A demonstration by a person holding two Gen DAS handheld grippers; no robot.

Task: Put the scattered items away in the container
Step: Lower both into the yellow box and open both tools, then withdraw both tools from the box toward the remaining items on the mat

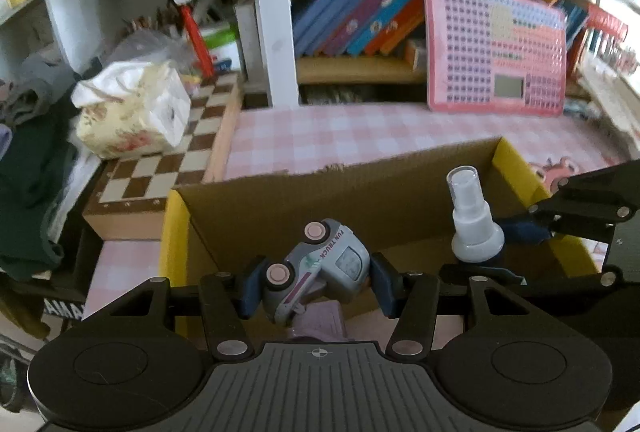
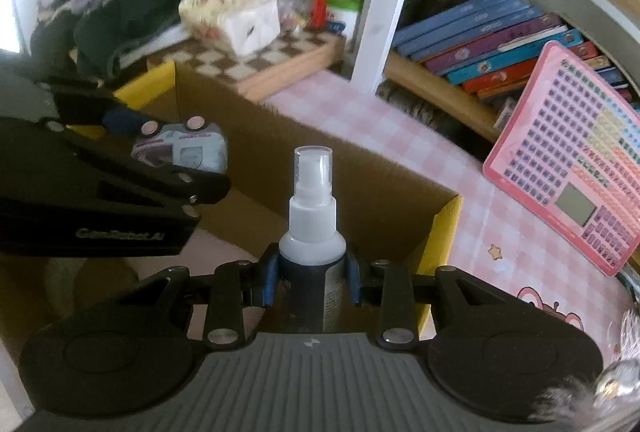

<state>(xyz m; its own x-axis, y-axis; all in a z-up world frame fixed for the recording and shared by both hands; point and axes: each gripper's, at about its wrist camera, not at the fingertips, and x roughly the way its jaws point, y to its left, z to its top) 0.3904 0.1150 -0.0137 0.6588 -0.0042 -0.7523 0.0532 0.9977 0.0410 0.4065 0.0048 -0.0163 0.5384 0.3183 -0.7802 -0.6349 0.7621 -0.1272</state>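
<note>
Box (image 1: 280,200) is reached: a toy truck (image 1: 316,268) is clenched in the left gripper (image 1: 312,284), a spray bottle (image 2: 312,232) in the right gripper (image 2: 312,280), both held above it, not yet released.

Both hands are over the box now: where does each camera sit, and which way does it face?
Left wrist: on the left gripper, facing down into the box; its fingers clamp the toy truck.
Right wrist: on the right gripper, facing the same box; fingers clamp the spray bottle.
Shared: box, truck, bottle, chessboard, pink keyboard toy; each sees the other gripper.
</note>
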